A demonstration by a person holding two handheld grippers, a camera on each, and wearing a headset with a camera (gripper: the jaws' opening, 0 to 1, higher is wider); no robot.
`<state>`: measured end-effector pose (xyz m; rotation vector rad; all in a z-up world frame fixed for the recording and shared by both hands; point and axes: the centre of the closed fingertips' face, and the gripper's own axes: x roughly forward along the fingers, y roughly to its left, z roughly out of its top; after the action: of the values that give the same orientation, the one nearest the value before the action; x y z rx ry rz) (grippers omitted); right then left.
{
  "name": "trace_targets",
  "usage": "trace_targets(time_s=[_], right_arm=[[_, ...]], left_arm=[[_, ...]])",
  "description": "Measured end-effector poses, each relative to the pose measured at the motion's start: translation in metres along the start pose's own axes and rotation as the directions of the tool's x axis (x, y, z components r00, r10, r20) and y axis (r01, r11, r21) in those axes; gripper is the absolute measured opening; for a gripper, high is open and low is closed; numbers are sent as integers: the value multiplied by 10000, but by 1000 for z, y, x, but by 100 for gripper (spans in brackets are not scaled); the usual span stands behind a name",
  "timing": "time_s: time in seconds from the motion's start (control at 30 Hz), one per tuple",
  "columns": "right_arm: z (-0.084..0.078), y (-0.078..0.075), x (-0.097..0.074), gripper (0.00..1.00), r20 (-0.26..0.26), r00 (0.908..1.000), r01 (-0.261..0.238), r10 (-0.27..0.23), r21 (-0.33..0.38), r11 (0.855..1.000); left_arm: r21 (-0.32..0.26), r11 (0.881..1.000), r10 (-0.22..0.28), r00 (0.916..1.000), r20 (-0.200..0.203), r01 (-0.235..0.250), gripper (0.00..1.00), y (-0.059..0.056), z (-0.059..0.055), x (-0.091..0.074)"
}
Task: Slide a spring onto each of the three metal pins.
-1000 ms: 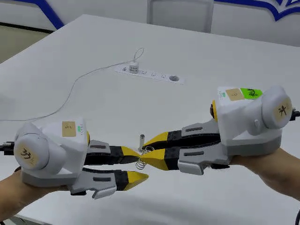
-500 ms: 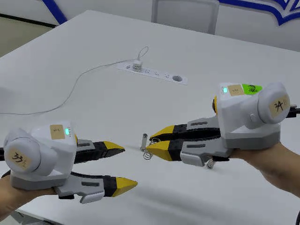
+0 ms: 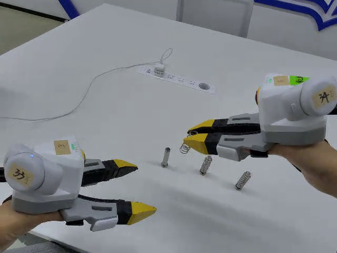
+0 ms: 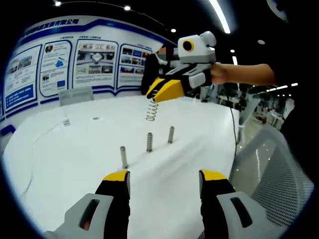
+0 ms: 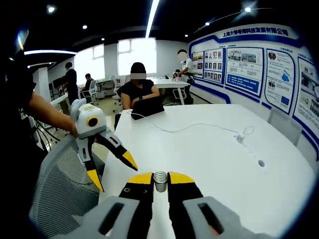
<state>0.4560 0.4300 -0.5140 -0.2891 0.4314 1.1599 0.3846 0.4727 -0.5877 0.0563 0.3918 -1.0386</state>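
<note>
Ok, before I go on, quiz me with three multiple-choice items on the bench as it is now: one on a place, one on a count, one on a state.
1. Where does the bare pin stand in the head view?
A) left end of the row
B) middle
C) right end

2. How many pins already carry a spring?
A) none
B) one
C) two

3. What are the right tongs doing?
A) open and empty
B) shut on a spring
C) shut on a pin

Answers:
1 A: it stands left of the middle pin and the right pin, on the side of the left tongs.
2 C: coils wrap those two pins.
3 B: the spring is pinched at the yellow tips, while the left tongs gape empty.
</note>
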Motion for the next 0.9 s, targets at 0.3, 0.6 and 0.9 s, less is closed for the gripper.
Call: trace_targets(time_s=[0.3, 0.6, 0.9], right_arm=[[-8, -16, 15, 11, -289, 9988, 393, -388, 196, 9990], [-15, -34, 34, 11, -444, 9971, 637, -610, 601, 9962], [-24, -38, 53, 11, -680, 9963, 572, -516, 843, 9948]], left_arm=[[-635, 9976, 268, 9996, -58, -272, 67, 7, -5, 0], [-976, 9951, 81, 9980, -627, -142, 80, 4, -19, 2], [-1182, 9920, 383, 9980, -503, -440, 88, 13, -18, 1]])
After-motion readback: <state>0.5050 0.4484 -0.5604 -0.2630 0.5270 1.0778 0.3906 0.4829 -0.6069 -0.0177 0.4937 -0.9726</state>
